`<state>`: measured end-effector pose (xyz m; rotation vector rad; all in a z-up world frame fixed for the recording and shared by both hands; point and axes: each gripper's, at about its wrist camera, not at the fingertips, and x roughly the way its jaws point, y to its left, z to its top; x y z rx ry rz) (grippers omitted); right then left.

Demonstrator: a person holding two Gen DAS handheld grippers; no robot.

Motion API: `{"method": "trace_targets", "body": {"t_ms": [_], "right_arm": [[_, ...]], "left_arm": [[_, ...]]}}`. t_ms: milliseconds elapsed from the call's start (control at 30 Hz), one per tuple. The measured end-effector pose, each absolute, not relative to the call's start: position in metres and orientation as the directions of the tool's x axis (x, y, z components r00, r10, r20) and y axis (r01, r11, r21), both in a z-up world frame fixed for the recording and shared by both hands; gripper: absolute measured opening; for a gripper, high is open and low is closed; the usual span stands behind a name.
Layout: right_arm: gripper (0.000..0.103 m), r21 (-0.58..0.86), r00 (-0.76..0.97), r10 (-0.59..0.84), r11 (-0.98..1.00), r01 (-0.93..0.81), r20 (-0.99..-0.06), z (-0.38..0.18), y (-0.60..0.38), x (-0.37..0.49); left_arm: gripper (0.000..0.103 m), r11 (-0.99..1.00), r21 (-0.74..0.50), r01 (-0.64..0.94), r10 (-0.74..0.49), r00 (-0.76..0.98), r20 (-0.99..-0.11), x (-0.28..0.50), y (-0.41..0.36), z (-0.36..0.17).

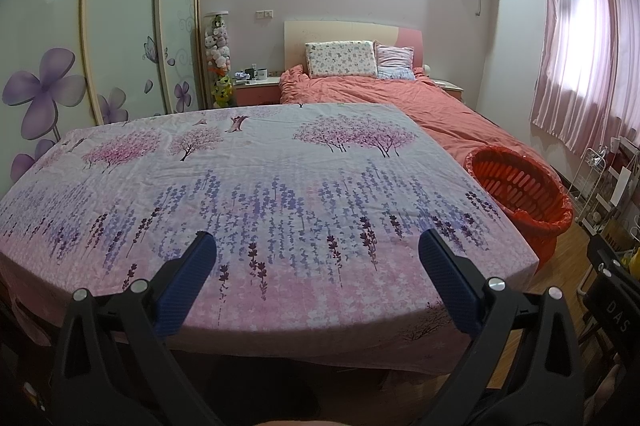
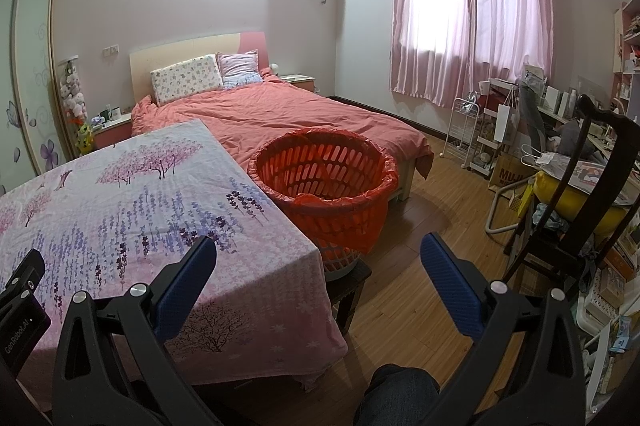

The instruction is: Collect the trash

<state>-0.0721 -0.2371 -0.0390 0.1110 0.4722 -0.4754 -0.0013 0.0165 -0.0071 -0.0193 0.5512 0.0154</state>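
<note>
We note the left gripper (image 1: 316, 250) held above the near edge of a table covered by a floral cloth (image 1: 256, 177), its blue-padded fingers (image 1: 188, 282) spread wide with nothing between them. The right gripper (image 2: 320, 254) is likewise released, jaws apart and empty, hovering over the table's right corner and the wooden floor (image 2: 404, 286) beside it. We see no loose trash on the cloth in either view. The orange basket (image 2: 324, 185), lined with an orange plastic bag (image 2: 360, 230) that folds over its rim, sits off the table's right edge, raised on a dark stool (image 2: 348, 286); its side appears to touch the hanging cloth. In the left wrist view the same basket (image 1: 520, 185) shows at the table's far right corner. Behind it lies a bed with a salmon duvet (image 2: 280, 113) and two pillows (image 2: 188, 77) against the headboard. Pink curtains (image 2: 472, 9) cover the window. A dark wooden chair (image 2: 576, 193) and cluttered shelving stand at the right. A trouser leg of the person (image 2: 400, 394) shows at the bottom of the right wrist view.
</note>
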Motion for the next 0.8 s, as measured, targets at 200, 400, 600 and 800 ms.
{"method": "trace_targets", "body": {"t_ms": [200,400,600,800], "right_arm": [[0.101,-0.006,0.784,-0.413,0.886,0.463,-0.463,-0.0401,-0.2371,-0.0720],[0.101,-0.006,0.784,-0.413,0.886,0.463,-0.464,-0.0409,-0.2374,-0.0717],[0.101,-0.006,0.784,-0.413,0.886,0.463,-0.465,-0.0406,-0.2376,-0.0714],[0.101,-0.006,0.784,-0.412,0.886,0.463,-0.465,-0.0404,-0.2378,-0.0711]], "left_arm": [[0.099,1.000,-0.015,-0.019,0.008,0.851,-0.525,-0.0008,0.0168,-0.0068],[0.099,1.000,-0.014,-0.018,0.008,0.850,-0.526,-0.0002,0.0169,-0.0074],[0.099,1.000,-0.013,-0.021,0.011,0.852,-0.523,0.0006,0.0187,-0.0087],[0.099,1.000,-0.014,-0.020,0.009,0.852,-0.524,0.0005,0.0183,-0.0084]]}}
